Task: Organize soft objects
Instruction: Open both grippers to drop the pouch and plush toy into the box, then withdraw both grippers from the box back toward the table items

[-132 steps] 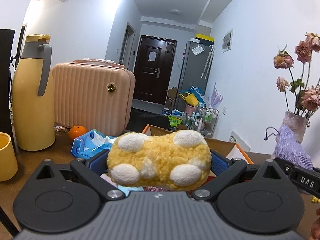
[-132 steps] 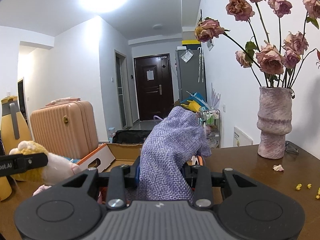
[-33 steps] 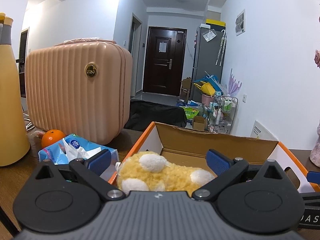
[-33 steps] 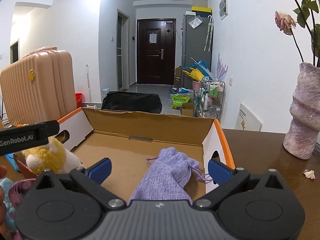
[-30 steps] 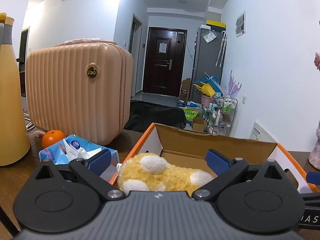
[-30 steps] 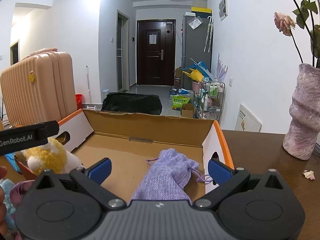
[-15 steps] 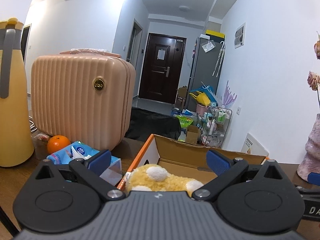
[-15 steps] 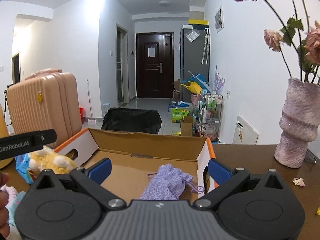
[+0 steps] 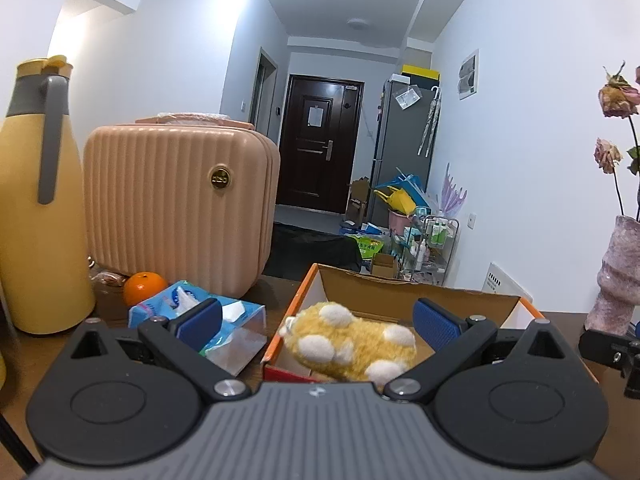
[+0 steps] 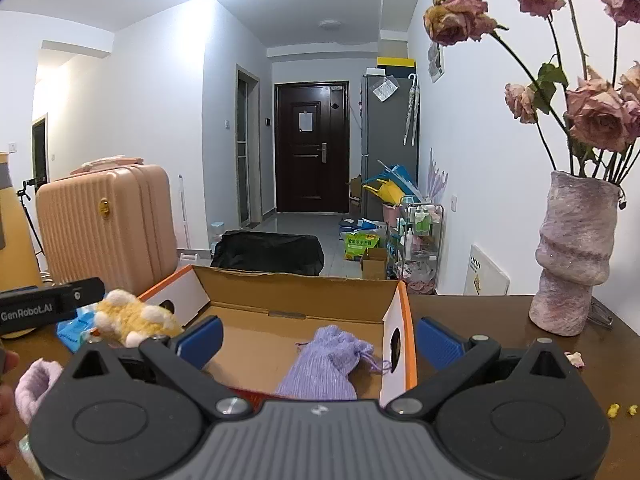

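A yellow plush toy (image 9: 352, 344) with white spots lies at the near left corner of the open cardboard box (image 9: 400, 284), against its orange-edged left wall. My left gripper (image 9: 318, 322) is open just behind the toy, its blue pads apart and touching nothing. In the right wrist view a purple drawstring pouch (image 10: 328, 364) lies on the floor of the box (image 10: 296, 278), near its right wall. My right gripper (image 10: 320, 340) stands open above and behind the pouch. The plush toy (image 10: 132, 316) shows at the box's left side, under the left gripper's bar (image 10: 40, 310).
Left of the box sit a blue tissue pack (image 9: 192, 312), an orange (image 9: 144, 286), a pink ribbed suitcase (image 9: 180, 204) and a yellow thermos (image 9: 36, 200). A vase of dried roses (image 10: 572, 264) stands on the right. A pale pink soft item (image 10: 36, 384) lies at lower left.
Both grippers were shut on the toy and the pouch, then let them go in the box. In the last second both have drawn back and up, still open; toy and pouch stay put.
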